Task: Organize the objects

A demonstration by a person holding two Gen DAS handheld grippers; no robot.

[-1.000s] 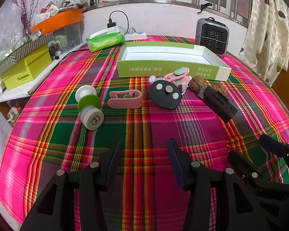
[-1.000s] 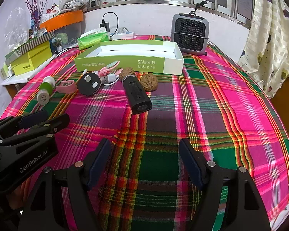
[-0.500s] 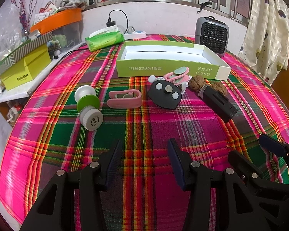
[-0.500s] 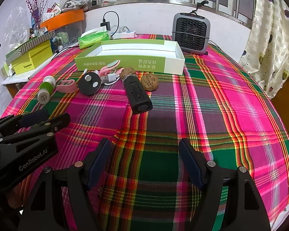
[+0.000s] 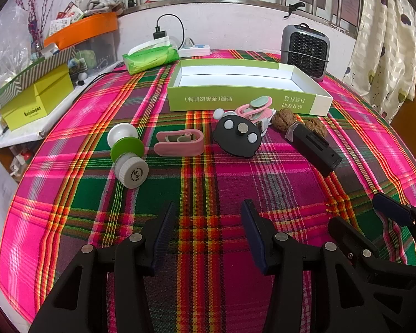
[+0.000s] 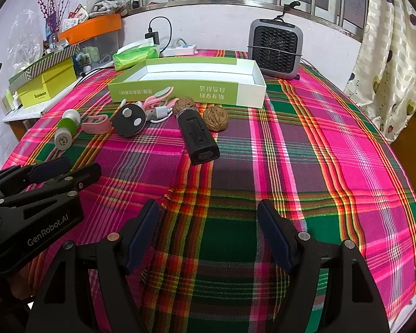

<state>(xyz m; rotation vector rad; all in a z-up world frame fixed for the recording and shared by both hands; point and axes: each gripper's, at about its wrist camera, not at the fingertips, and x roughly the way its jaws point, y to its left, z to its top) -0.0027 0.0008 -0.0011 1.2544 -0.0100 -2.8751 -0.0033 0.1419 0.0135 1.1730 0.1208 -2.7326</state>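
Both the left gripper point(image 5: 206, 219) and right gripper point(image 6: 208, 222) are hovering wide and empty, needing square approaches toward the black device point(image 6: 198, 136) beside the green box point(image 6: 244, 94).

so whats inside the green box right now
The green box shows only bare white floor and walls; nothing lies in the visible part. Its near wall hides the floor strip just behind it.
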